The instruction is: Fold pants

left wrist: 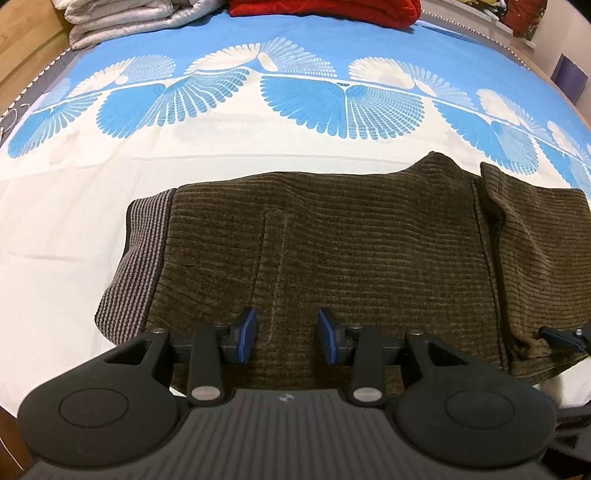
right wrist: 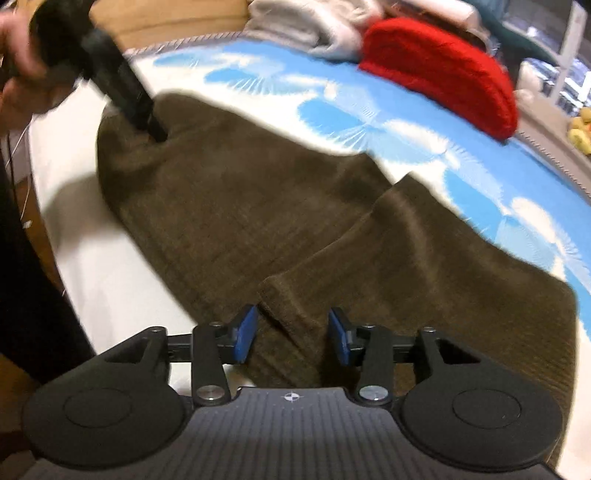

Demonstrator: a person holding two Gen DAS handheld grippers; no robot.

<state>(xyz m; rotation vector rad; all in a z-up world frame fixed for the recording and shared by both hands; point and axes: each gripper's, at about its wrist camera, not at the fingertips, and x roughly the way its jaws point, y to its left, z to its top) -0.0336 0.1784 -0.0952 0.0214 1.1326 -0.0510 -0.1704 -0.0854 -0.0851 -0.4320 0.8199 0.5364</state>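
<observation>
Brown ribbed pants [left wrist: 351,243] lie flat on the bed, with a striped grey waistband [left wrist: 136,266] at the left end. My left gripper [left wrist: 284,332] is open, its blue pads over the near edge of the pants, holding nothing. My right gripper [right wrist: 291,332] is open over a folded edge of the pants [right wrist: 295,229], holding nothing. The right gripper's fingers [left wrist: 561,336] show at the far right of the left wrist view. The left gripper [right wrist: 155,129] shows at the upper left of the blurred right wrist view, touching the pants.
The bed has a blue and white patterned sheet [left wrist: 258,103]. Folded grey-white clothes [left wrist: 122,18] and a red knit item [left wrist: 325,9] lie at the far side. A wooden bed frame [left wrist: 22,44] is at the left. The red item [right wrist: 443,70] also shows in the right wrist view.
</observation>
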